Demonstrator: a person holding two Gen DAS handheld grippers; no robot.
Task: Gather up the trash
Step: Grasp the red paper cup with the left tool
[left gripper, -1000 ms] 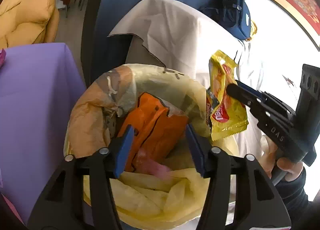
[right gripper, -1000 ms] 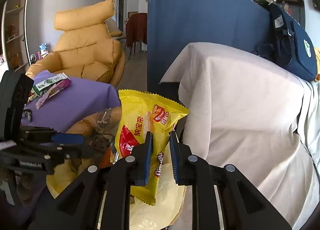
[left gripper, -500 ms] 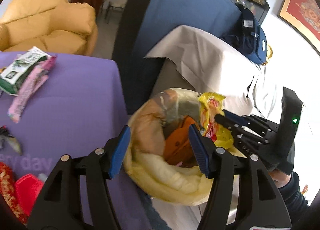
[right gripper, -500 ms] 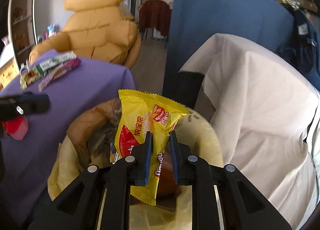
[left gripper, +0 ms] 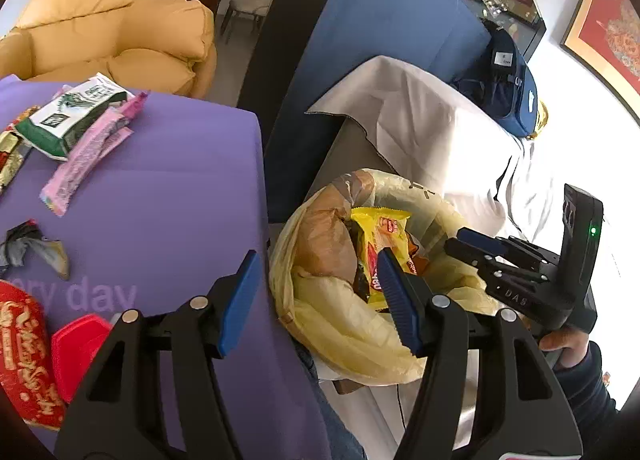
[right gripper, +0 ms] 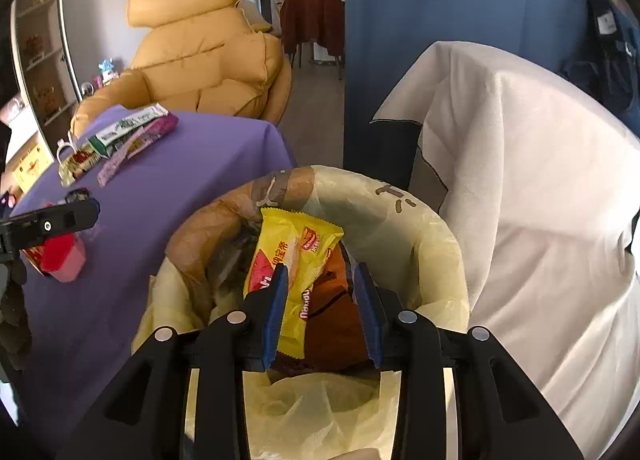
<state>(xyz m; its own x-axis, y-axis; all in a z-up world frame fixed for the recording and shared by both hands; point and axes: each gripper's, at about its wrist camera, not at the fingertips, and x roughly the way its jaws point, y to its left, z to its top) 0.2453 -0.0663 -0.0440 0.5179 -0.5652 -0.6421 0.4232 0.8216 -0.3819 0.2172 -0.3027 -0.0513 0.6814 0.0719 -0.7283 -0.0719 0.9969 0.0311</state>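
Two grippers: we see both above a bin lined with a thin, wrinkled yellow plastic bag [right gripper: 420, 244].
Right gripper [right gripper: 322, 312]: its jaws have just been opening and now stand apart, with flat blue pads.
Yellow snack packet [right gripper: 292, 260]: glossy, crinkled foil with a serrated top edge; it lies inside the bag, its lower part between the right jaws, against the left pad; the other pad is clear of it.
Orange wrapper [right gripper: 332, 300]: shiny, creased, under the packet.
Left gripper [left gripper: 316, 300]: jaws wide apart, nothing between them; we see it over the edge of the worktop.
Worktop [left gripper: 168, 188]: smooth purple cloth with several flat wrappers.
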